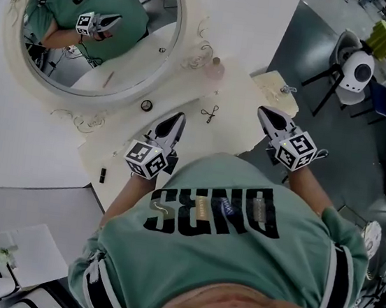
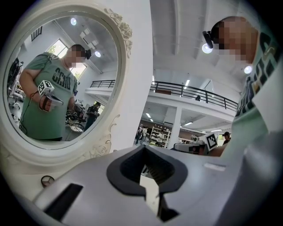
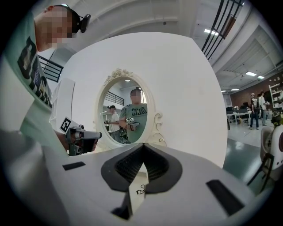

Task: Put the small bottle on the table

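The left gripper (image 1: 178, 118) and right gripper (image 1: 264, 111) hang over the table (image 1: 187, 93)'s near side, jaws closed and empty. What seems to be the small bottle (image 1: 217, 67) stands far off, by the mirror (image 1: 122, 49)'s right rim

Person wears a green short-sleeved T-shirt (image 1: 235, 261) with large black block lettering on the chest and black-and-white striped side trim (image 1: 336, 274). Left gripper (image 1: 177, 119) and right gripper (image 1: 265, 113) have light grey shells and black ribbed pads. Each carries a white cube with black square markers.
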